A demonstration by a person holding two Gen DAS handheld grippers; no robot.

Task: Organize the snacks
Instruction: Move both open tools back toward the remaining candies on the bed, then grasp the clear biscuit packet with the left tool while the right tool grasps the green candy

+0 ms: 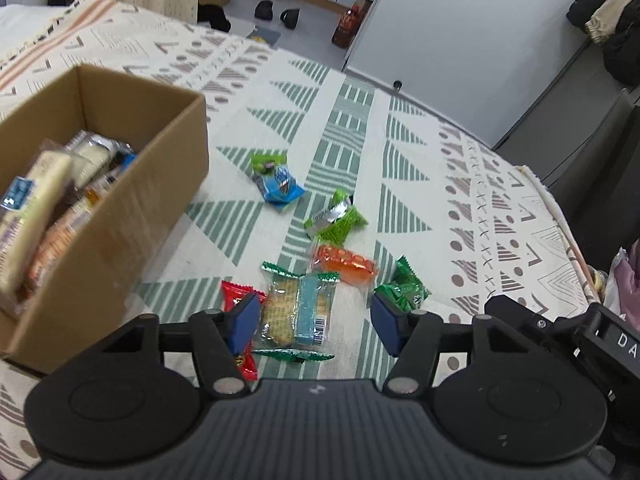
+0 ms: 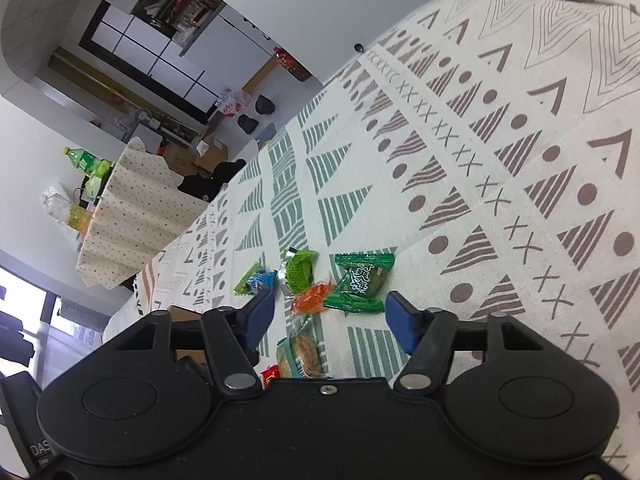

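Observation:
A cardboard box (image 1: 120,216) at the left holds several wrapped snacks. Loose snacks lie on the patterned cloth: a clear cracker pack (image 1: 298,310), a red packet (image 1: 240,300), an orange packet (image 1: 345,265), a dark green packet (image 1: 404,286), a lime packet (image 1: 338,220) and a blue packet (image 1: 280,186). My left gripper (image 1: 316,320) hangs open just above the cracker pack, its fingers either side of it. My right gripper (image 2: 330,316) is open too, low over the cloth, with the dark green packet (image 2: 360,280) and orange packet (image 2: 314,298) just ahead of its fingertips.
The patterned tablecloth (image 1: 420,152) runs to the table's edge at the right and far side. Part of the other gripper (image 1: 560,328) shows at the lower right. A second table with a dotted cloth (image 2: 132,216) and bottles stands beyond. Bags and boxes lie on the floor.

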